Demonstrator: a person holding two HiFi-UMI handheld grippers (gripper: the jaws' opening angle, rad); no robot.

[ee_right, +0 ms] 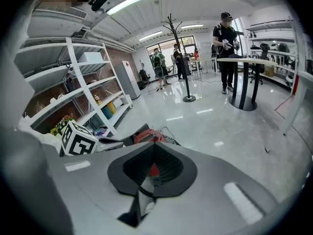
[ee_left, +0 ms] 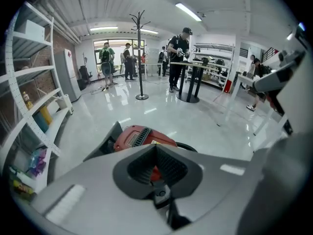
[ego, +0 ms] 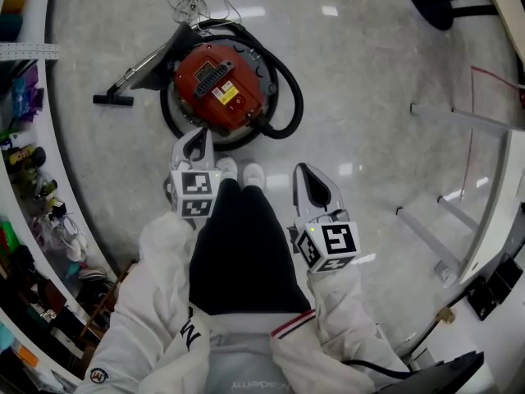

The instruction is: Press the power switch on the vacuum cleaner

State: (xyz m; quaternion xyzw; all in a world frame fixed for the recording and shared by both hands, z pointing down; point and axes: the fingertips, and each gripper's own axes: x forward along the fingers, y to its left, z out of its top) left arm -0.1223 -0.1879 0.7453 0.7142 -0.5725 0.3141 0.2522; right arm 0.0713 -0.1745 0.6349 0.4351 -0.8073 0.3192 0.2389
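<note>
On the far left of the head view, curved white shelves (ego: 59,189) hold bottles and other small coloured items. Right of them, on the pale glossy floor (ego: 369,80), a red round vacuum cleaner (ego: 217,84) sits far from the person and a little left of centre. Its black nozzle (ego: 112,99) lies to its left, a black hose (ego: 288,97) loops round its right side, and a tangle of thin cord (ego: 197,2) lies just beyond it. A yellow label (ego: 225,95) shows on its red top; which part is the power switch cannot be told.

The left gripper (ego: 197,138) is held over the floor, pointing at the near edge of the vacuum cleaner, jaws pressed together and holding nothing. The left gripper view shows the red body just beyond the closed jaws. Below it are the person's white shoes (ego: 238,171), black trousers and white sleeves.

The right gripper (ego: 305,172) is nearer the person and well apart from the vacuum cleaner, jaws also closed on nothing. White table legs (ego: 459,121) stand at the far right.
</note>
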